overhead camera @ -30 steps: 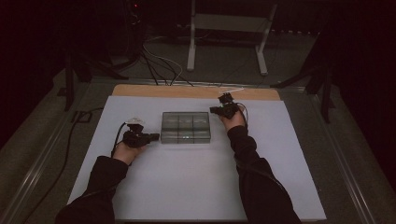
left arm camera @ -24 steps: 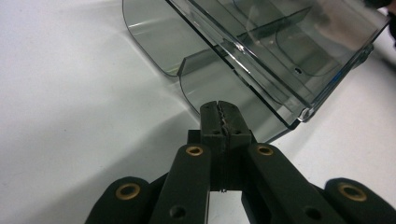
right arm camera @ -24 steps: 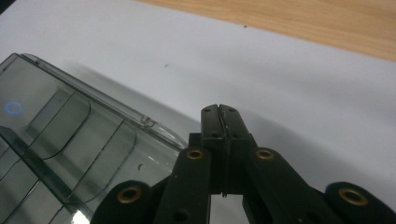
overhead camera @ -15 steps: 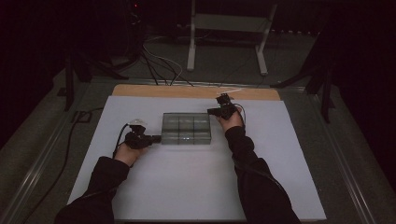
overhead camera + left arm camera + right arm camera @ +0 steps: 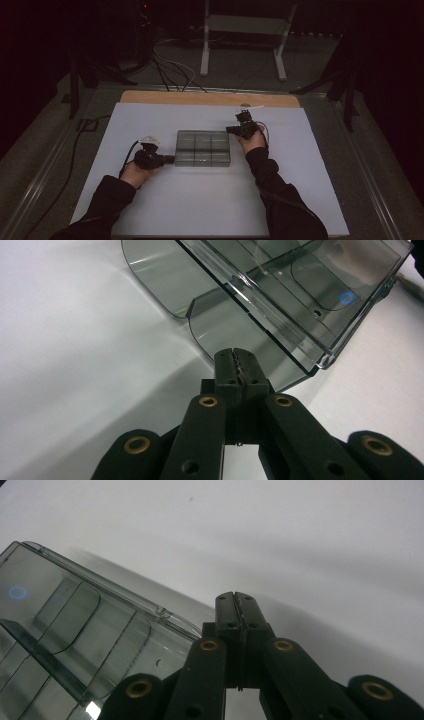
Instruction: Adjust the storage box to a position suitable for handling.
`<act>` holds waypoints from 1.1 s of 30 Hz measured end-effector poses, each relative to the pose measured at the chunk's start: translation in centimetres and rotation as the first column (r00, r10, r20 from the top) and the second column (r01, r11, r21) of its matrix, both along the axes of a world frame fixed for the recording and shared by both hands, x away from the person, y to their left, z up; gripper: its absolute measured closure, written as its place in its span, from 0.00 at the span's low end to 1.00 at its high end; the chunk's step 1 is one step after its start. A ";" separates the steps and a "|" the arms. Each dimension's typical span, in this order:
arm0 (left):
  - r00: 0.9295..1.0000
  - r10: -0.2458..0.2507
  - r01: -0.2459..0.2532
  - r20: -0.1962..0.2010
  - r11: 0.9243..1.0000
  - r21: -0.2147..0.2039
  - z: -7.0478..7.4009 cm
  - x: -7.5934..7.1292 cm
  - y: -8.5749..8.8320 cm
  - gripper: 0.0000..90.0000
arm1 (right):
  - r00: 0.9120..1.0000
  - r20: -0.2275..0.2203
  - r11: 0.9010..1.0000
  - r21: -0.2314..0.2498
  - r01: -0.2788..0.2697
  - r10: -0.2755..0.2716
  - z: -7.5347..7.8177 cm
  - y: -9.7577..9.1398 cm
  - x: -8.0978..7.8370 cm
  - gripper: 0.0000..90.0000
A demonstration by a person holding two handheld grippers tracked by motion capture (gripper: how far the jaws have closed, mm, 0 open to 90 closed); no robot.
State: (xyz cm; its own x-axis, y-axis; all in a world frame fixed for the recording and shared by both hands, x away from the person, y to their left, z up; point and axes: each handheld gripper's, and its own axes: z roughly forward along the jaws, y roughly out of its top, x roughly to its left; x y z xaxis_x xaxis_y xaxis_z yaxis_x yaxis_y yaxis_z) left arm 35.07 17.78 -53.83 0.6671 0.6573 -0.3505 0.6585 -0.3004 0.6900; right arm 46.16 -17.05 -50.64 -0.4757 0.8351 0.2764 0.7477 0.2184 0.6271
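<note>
Two clenched tools flanking a smoky clear box

The compartment box [image 5: 203, 148] is lying mid-frame on the white tabletop [image 5: 200, 210]; the left tool [image 5: 170, 159] is nosing its lower-left corner, the right tool [image 5: 231, 129] its upper-right, both clenched empty.

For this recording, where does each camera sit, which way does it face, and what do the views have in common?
High view: above the person's side, facing forward and down on the white table; both forearms, left tool and right tool show.
Left gripper view: rides the left tool, looking along its shut jaws at the smoky plastic box.
Right gripper view: rides the right tool, shut jaws beside the box's edge.
Shared: the box and the white table surface.
</note>
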 end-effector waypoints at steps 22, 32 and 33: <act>0.985 -0.170 0.170 -0.030 0.985 -0.016 0.2 -7.8 -1.3 1.00 | 0.999 -0.045 1.000 0.003 -0.023 0.023 0.3 -2.4 -9.4 1.00; 0.974 -0.221 0.220 -0.042 0.975 -0.027 0.1 -9.8 -2.3 1.00 | 0.999 -0.025 1.000 0.008 -0.024 0.025 0.2 -3.6 -12.5 1.00; 0.972 -0.233 0.232 -0.041 0.972 -0.031 0.1 -10.0 -2.4 1.00 | 0.999 -0.026 1.000 0.013 -0.022 0.022 0.2 -3.7 -12.7 1.00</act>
State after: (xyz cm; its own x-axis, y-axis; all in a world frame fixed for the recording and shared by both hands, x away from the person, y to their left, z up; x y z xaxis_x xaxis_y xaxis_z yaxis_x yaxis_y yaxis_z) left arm 25.04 15.42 -53.77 0.7843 0.4763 -0.3975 0.6024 -0.4315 0.6715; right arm 33.49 -20.80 -50.46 -0.4861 0.8211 0.2992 0.7590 0.2271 0.6102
